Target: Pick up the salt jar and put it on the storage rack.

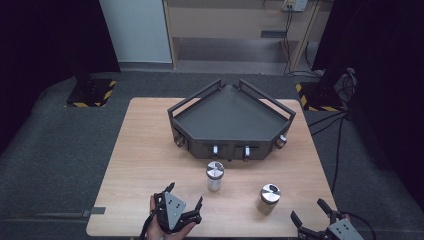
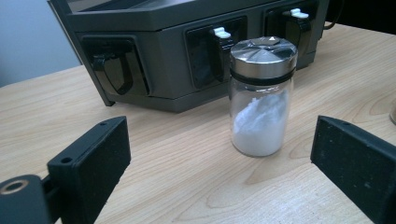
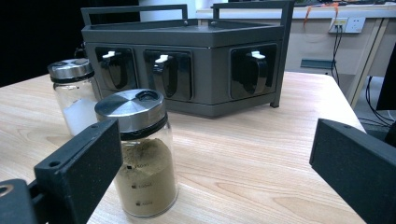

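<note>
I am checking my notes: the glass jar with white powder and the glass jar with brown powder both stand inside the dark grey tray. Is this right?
Not quite. The glass jar with white powder and the glass jar with brown powder both stand on the wooden table, in front of the dark grey tray; the high view shows it.

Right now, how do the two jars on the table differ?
The white-powder jar holds white powder; the brown-powder jar holds tan-brown powder. The white-powder jar stands nearer the dark rack, ahead of the left tool; the brown-powder jar stands farther from it, near the right tool. The white-powder jar's lid is faceted and closed, the brown-powder jar's flat with an open hole. Both are clear glass, steel-lidded, upright and unheld.
</note>
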Motion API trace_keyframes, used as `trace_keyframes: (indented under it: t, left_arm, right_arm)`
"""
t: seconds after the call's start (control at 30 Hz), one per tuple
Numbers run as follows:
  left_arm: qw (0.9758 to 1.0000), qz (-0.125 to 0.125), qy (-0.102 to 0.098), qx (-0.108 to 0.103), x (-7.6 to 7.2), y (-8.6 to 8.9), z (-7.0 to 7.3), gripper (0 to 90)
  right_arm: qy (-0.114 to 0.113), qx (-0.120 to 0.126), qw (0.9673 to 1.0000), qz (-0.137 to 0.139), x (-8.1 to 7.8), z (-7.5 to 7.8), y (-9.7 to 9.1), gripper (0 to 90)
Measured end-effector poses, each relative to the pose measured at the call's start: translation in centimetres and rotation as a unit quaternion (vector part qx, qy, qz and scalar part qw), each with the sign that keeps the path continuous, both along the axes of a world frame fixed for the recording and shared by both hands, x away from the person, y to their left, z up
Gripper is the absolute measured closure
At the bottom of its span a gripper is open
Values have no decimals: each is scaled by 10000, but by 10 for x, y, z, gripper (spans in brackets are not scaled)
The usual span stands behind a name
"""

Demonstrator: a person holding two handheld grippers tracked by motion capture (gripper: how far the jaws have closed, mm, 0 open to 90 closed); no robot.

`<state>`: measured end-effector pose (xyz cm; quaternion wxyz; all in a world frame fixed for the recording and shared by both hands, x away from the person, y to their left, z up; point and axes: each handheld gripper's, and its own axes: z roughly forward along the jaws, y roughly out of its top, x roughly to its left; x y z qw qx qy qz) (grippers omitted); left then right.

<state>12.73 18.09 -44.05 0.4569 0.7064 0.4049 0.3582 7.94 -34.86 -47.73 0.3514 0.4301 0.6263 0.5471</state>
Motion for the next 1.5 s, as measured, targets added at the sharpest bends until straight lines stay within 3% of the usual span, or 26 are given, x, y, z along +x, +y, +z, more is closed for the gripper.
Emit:
trace_keyframes:
  t: [0.27,0.33,0.47,0.6,0.7,0.87,1.1,1.5]
  left_arm:
    - [10000,-47,51,15,2,-1,0,36]
    - [9997,-182,111,-143,4,4,1,34]
    - [9992,-286,180,-234,4,6,3,32]
    - [9983,-418,303,-266,7,3,6,31]
    - [9965,-458,504,-482,12,2,8,29]
    - [9947,-499,706,-563,18,0,9,23]
    - [9921,-535,944,-634,36,-6,9,22]
    - [9933,-562,883,-492,71,-25,-2,25]
  right_arm:
    - [13,21,10000,1,0,-1,-2,28]
    - [12,21,10000,3,0,0,-2,28]
    - [18,36,10000,8,1,0,-2,28]
    - [43,40,10000,58,2,-1,-1,28]
    - [42,59,9999,76,2,-1,0,28]
    - [51,80,9999,69,2,1,0,28]
    - [7,101,9999,55,3,2,-1,28]
    - [40,93,9999,25,5,1,-1,29]
